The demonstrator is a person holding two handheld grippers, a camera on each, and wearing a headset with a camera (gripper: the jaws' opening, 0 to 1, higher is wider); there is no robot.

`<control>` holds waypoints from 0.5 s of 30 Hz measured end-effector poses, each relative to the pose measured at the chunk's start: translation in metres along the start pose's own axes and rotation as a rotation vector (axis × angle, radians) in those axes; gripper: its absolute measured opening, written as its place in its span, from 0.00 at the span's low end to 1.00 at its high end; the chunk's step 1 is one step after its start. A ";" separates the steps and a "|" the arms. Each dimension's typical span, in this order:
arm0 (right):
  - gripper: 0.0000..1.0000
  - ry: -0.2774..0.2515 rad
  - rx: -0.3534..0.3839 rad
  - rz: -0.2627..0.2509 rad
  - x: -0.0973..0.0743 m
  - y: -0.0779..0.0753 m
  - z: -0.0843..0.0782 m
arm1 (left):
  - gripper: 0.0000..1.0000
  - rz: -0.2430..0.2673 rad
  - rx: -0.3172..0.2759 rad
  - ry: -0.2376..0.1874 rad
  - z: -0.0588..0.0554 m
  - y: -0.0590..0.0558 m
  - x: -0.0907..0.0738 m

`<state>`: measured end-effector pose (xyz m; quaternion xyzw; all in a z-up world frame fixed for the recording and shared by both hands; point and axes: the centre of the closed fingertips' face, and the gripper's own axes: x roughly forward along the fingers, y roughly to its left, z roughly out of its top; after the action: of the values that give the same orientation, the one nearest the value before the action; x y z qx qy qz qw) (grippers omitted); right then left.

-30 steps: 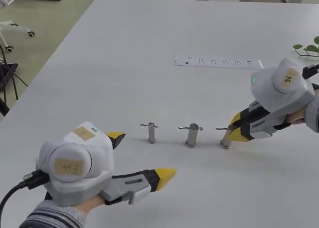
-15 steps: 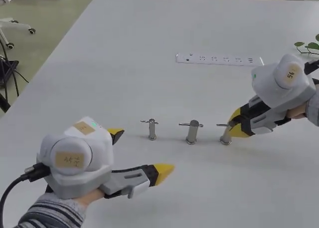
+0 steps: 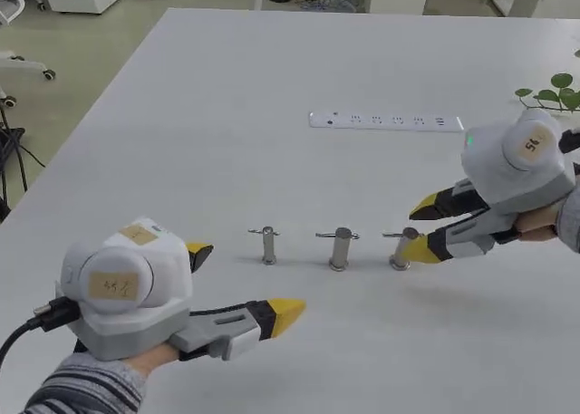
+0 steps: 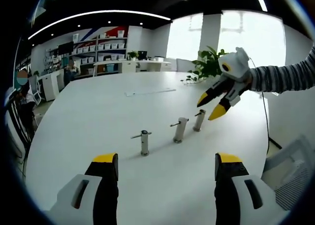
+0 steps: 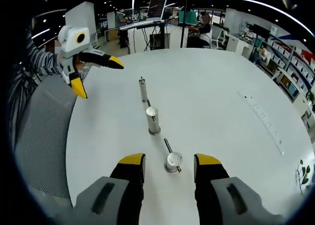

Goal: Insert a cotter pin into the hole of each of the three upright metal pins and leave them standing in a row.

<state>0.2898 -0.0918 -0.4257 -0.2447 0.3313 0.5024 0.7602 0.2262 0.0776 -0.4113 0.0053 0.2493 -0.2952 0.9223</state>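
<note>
Since a moment ago my right claw has let go and spread wide; it holds nothing, its tips either side of the right-hand pin, presumably so I can back off without knocking it. That pin carries its cotter pin, as do the middle pin and left pin, upright in a row on the table. My left claw hangs wide open and empty nearby, keeping clear.
</note>
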 end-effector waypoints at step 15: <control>0.59 -0.131 0.260 -0.130 -0.021 0.022 0.003 | 0.86 -0.008 -0.021 0.008 0.009 -0.002 -0.004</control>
<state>0.2644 -0.0939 -0.4088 -0.1319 0.3267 0.4201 0.8363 0.2260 0.0764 -0.4012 -0.0040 0.2562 -0.2962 0.9201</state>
